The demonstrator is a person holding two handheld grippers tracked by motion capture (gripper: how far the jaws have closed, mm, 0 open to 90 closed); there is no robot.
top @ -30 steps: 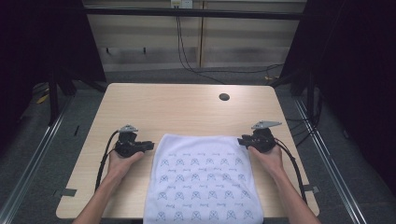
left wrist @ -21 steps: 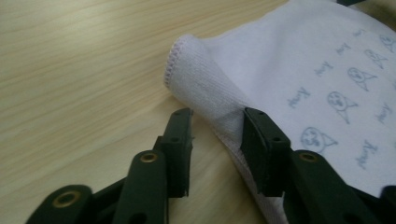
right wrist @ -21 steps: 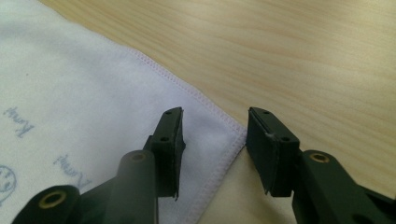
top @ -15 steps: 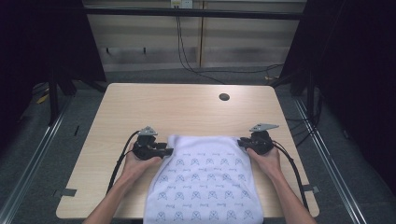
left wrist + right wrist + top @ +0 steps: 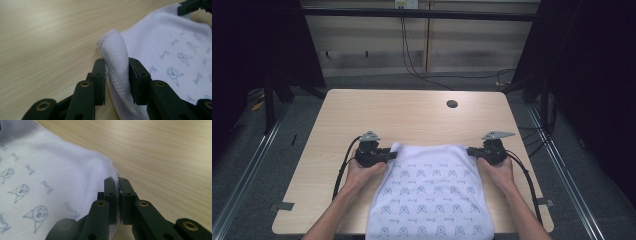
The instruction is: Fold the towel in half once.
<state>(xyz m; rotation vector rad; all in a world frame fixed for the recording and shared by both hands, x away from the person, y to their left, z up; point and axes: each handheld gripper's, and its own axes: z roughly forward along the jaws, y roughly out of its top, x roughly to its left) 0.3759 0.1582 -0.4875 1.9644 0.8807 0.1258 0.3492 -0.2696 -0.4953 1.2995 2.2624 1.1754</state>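
**Both far corners of the cloth taken up**

While the pale wooden surface (image 5: 362, 115) lies bare across its far half, the white printed cloth (image 5: 432, 195) covers the near middle and hangs over the near edge. Its far left corner, flat a second ago, is now rolled inward, so the far edge reads narrower than before. The left gripper (image 5: 116, 72) came in from the left to that corner; its jaws, which have just been closing, stand either side of the curled hem, apparently pressing it, though a light hold. The right gripper (image 5: 118, 187) sits where it was at the far right corner, its jaws just drawn together, clamped on the stitched edge. By my judgement, both far corners are now in hand, so the cloth looks ready to be lifted or folded toward the near side. A small dark hole (image 5: 452, 104) marks the far part of the surface.
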